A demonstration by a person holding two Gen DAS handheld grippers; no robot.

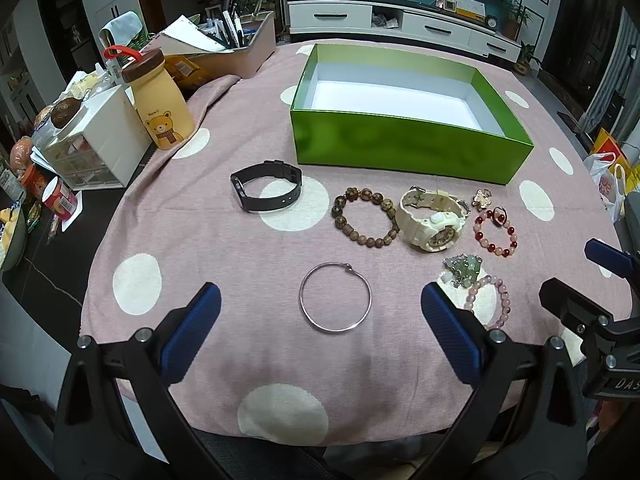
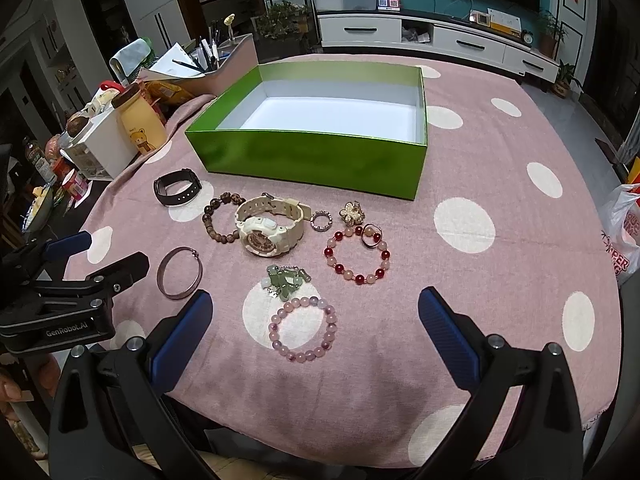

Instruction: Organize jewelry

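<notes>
An empty green box [image 1: 404, 144] [image 2: 312, 156] with a white floor stands at the table's far middle. Jewelry lies in front of it: a black watch [image 1: 266, 189] [image 2: 176, 187], a brown bead bracelet [image 1: 364, 216] [image 2: 220, 220], a cream watch [image 1: 432, 220] [image 2: 268, 226], a red and pink bead bracelet [image 1: 496, 232] [image 2: 358, 258], a silver bangle [image 1: 335, 297] [image 2: 179, 273], a green charm [image 2: 284, 280] and a pale pink bead bracelet [image 2: 304, 330] [image 1: 490, 300]. My left gripper [image 1: 320, 312] hangs open just short of the bangle. My right gripper [image 2: 316, 316] is open around the pink bracelet's near side, above the cloth.
A pink cloth with cream dots [image 1: 200, 240] covers the round table. At the left edge stand a yellow bear bottle [image 1: 162, 108], a white drawer unit [image 1: 96, 136], a pen holder [image 1: 236, 40] and snacks. A small ring [image 2: 321, 221] and a gold flower clip [image 2: 352, 212] lie near the box.
</notes>
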